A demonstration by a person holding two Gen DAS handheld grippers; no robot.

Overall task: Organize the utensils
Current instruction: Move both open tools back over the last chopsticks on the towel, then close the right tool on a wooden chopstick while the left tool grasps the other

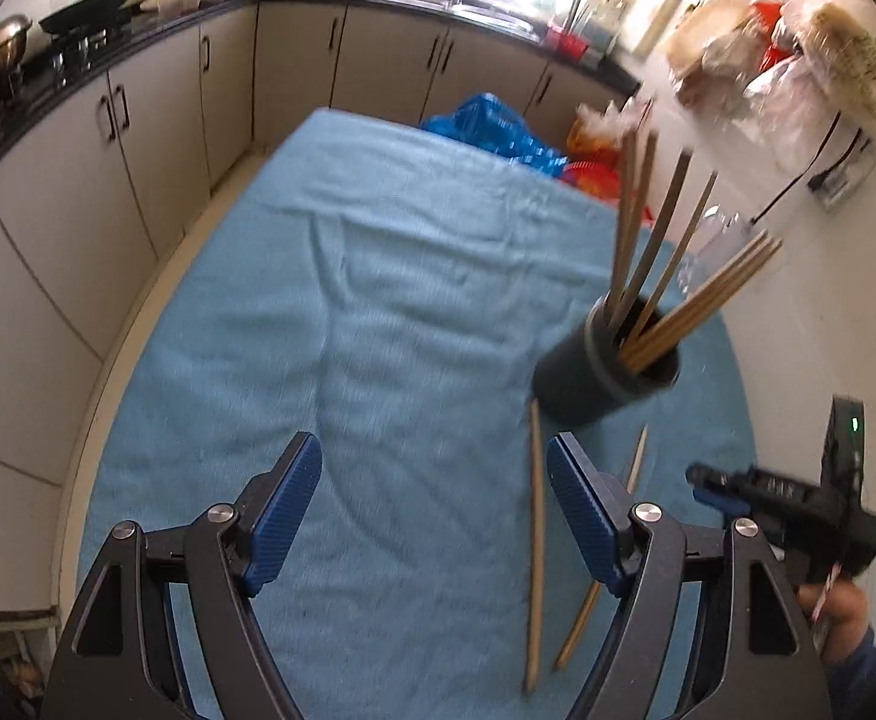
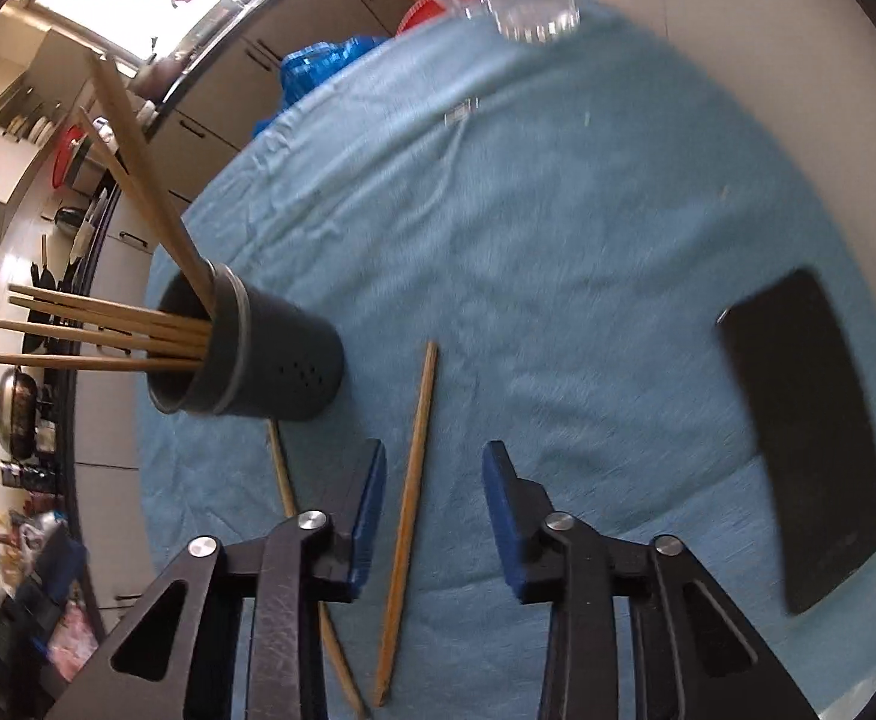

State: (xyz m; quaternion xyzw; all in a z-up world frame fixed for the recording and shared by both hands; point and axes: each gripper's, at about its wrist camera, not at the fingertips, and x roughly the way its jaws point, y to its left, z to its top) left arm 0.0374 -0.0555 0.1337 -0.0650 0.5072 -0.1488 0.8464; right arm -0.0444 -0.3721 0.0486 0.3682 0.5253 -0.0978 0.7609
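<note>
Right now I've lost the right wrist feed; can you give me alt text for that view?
The open right gripper hovers over a blue cloth, its fingers straddling one loose chopstick; a second chopstick lies just left. A dark holder full of chopsticks stands ahead-left, a black phone-like slab lies right.

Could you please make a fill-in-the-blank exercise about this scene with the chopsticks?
1. The dark holder stands on a ____ cloth.
2. ____ loose chopsticks lie on the cloth near the holder.
3. The jaws of the right gripper are ____, with one loose chopstick between them.
4. The black phone lies ____ on the cloth.

Missing words: blue; Two; open; flat
</note>
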